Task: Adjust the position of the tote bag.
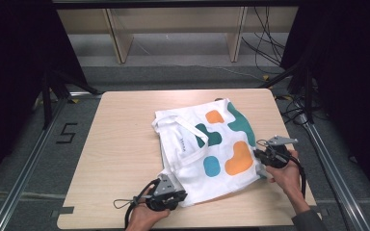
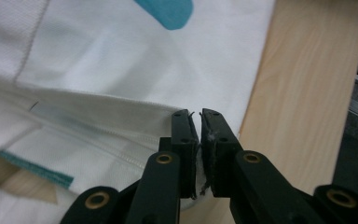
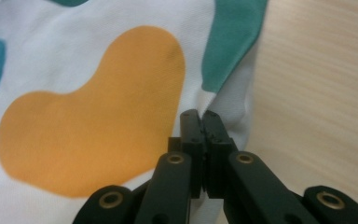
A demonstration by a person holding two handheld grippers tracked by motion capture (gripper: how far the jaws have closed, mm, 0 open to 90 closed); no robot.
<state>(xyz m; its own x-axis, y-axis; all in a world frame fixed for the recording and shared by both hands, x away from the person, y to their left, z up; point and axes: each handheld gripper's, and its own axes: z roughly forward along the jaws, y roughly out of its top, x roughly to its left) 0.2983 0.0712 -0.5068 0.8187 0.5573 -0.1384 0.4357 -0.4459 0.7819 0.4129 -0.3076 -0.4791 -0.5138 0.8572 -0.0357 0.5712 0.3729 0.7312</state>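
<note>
Both grippers, left (image 1: 174, 188) and right (image 1: 262, 156), have fingers clamped on the tote bag (image 1: 207, 151) edges; the bag lies rumpled on the counter (image 1: 120, 154), straightening likely remains.

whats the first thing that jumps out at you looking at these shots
The white tote bag with orange, teal and blue blobs lies rumpled in the middle of the wooden table, its handles flopped toward the left. The left tongs pinch its near corner and the right tongs pinch its right edge beside the big orange blob.
</note>
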